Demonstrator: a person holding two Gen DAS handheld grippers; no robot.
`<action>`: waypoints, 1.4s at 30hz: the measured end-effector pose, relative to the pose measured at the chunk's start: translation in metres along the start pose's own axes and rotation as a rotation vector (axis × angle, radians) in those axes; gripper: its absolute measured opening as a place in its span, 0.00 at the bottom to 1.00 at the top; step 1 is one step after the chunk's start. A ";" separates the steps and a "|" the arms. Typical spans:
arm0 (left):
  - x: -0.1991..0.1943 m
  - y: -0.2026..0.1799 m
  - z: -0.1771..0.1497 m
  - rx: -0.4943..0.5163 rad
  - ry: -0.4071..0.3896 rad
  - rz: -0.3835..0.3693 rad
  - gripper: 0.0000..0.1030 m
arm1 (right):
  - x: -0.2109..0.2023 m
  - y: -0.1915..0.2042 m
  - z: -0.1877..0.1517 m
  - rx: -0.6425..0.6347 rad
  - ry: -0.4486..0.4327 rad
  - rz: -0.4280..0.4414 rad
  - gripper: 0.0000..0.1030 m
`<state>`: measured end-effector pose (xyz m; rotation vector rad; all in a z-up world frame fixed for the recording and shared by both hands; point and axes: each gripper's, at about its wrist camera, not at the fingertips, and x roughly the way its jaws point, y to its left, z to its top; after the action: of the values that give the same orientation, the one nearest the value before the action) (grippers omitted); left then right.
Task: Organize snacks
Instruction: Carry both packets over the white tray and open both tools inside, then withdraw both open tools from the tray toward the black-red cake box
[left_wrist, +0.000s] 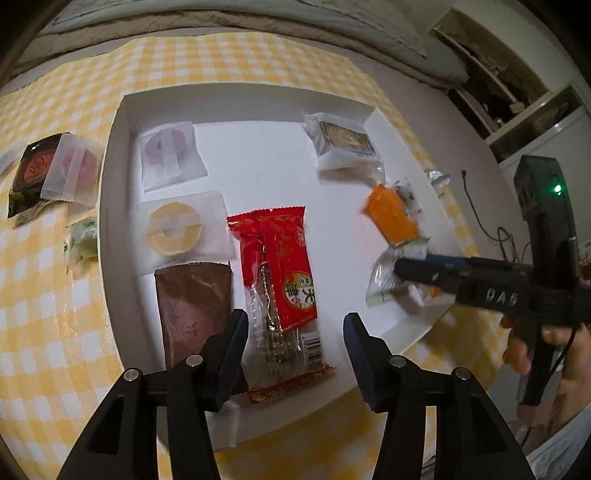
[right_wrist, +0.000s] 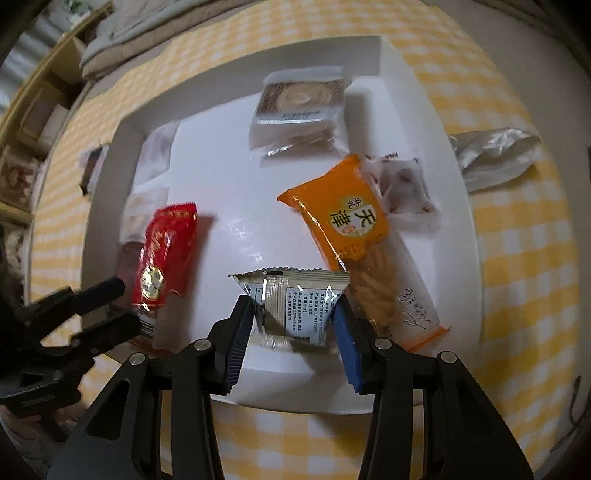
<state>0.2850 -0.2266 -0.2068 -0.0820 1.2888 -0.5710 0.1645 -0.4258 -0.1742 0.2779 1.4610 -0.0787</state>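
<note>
A white tray (left_wrist: 266, 158) (right_wrist: 236, 177) lies on a yellow checked cloth and holds several wrapped snacks. My left gripper (left_wrist: 295, 325) (right_wrist: 122, 304) hovers open over a red packet (left_wrist: 277, 266) (right_wrist: 166, 251) that lies flat in the tray, its pads clear of the wrapper. My right gripper (right_wrist: 293, 310) (left_wrist: 400, 271) points down at the tray's near right side, shut on a silver-beige packet (right_wrist: 295, 302) (left_wrist: 384, 284). Right beside it lies an orange packet (right_wrist: 340, 210) (left_wrist: 391, 214).
In the tray also lie a brown pastry (left_wrist: 343, 144), a pink round (left_wrist: 166, 151), a yellow round (left_wrist: 173, 229) and a brown packet (left_wrist: 188, 295). On the cloth left of the tray sit a dark packet (left_wrist: 33, 173), a pink packet (left_wrist: 72, 166) and a green-white candy (left_wrist: 81, 240). A silver wrapper (right_wrist: 495, 155) lies to the right.
</note>
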 end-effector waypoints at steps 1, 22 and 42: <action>-0.001 0.000 0.000 0.003 0.000 0.001 0.47 | -0.002 -0.002 0.000 0.011 -0.007 0.003 0.43; 0.002 -0.006 0.004 0.029 0.007 0.031 0.13 | 0.010 0.038 -0.003 -0.118 -0.010 -0.064 0.13; -0.012 -0.013 0.009 0.064 -0.045 0.041 0.11 | -0.001 0.021 -0.001 -0.043 -0.050 -0.009 0.17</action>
<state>0.2870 -0.2348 -0.1889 -0.0151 1.2253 -0.5713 0.1678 -0.4055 -0.1708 0.2333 1.4122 -0.0609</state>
